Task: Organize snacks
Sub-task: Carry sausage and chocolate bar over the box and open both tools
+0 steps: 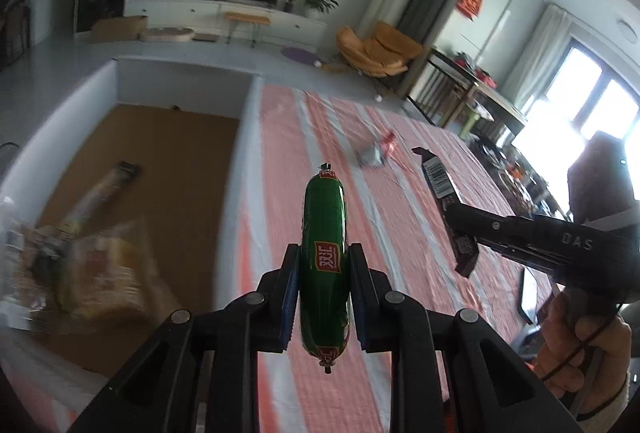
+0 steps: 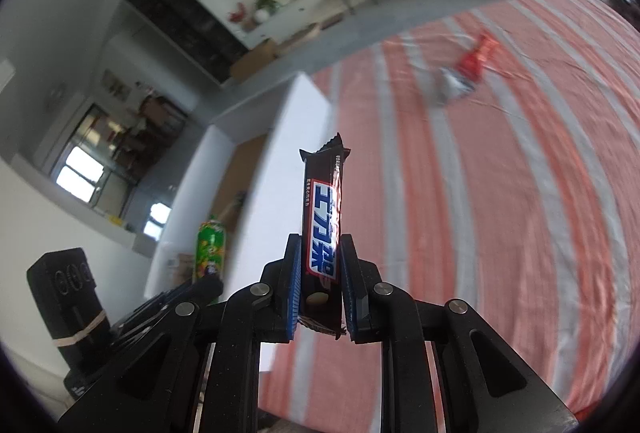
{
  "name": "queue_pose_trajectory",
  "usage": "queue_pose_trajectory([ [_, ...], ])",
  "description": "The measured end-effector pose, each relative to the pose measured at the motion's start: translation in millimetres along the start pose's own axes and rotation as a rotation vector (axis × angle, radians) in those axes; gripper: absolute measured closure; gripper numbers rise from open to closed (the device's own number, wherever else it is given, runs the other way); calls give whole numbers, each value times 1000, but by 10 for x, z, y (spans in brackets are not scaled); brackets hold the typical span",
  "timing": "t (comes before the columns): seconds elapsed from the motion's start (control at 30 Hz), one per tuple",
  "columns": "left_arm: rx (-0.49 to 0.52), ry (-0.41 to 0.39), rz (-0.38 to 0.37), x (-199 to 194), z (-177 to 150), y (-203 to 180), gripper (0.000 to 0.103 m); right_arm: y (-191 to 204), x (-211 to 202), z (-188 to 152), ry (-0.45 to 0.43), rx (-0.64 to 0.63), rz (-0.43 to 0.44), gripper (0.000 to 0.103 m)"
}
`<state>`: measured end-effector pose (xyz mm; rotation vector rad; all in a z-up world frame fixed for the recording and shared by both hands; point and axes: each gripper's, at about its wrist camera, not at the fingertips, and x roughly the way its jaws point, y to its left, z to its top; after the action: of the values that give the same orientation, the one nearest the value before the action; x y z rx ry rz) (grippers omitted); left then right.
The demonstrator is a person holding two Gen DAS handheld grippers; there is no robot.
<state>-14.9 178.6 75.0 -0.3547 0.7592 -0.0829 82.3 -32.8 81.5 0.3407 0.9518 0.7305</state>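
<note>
My left gripper [image 1: 324,265] is shut on a green sausage stick [image 1: 323,233] that points away from me, lifted above the striped cloth. In the right wrist view my right gripper [image 2: 320,257] is shut on a dark brown chocolate bar [image 2: 323,217] with a blue and white label, held upright. That same bar [image 1: 440,181] and the right gripper [image 1: 460,229] show at the right of the left wrist view. The green sausage [image 2: 210,249] and the left gripper also appear at lower left of the right wrist view. A white-walled box [image 1: 248,137] with a brown floor lies to the left.
A red and white striped cloth [image 1: 400,233] covers the table. A silver packet [image 1: 370,157] and a red wrapper [image 1: 390,143] lie on it farther off. Several blurred snack bags [image 1: 100,265] sit inside the box. A person's hand [image 1: 580,345] grips the right tool.
</note>
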Motion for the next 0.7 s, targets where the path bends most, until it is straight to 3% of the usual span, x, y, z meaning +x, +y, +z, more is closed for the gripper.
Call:
queue_pose_trajectory([
  [0.1,-46,-76,154,-270,142,464,80,685,307,84,13,-119,48,84],
  [0.23,-78,-96,319,-305,163,966,78,1257,778,101,-10,-275,20,81],
  [0.27,-68,-93,371,-275,141,1044,68,1306,870,97,-11,-297,-14,71],
  [0.3,-58,-84,429,-247,115,1096,47,1294,929,99,-9,-291,-48,54],
  [0.37,-55,-91,505,-232,47,1145,24,1097,908,99,-36,-239,-76,47],
  [0.43,-51,-127,496,-241,-34,1107,20,780,825,57,-59,-205,-115,41],
  [0.53,-31,-112,447,-165,-81,981,17,118,699,-59,-68,-174,-265,34],
  [0.7,64,-97,233,-3,-82,323,15,-1247,487,-483,-16,-59,-627,34],
])
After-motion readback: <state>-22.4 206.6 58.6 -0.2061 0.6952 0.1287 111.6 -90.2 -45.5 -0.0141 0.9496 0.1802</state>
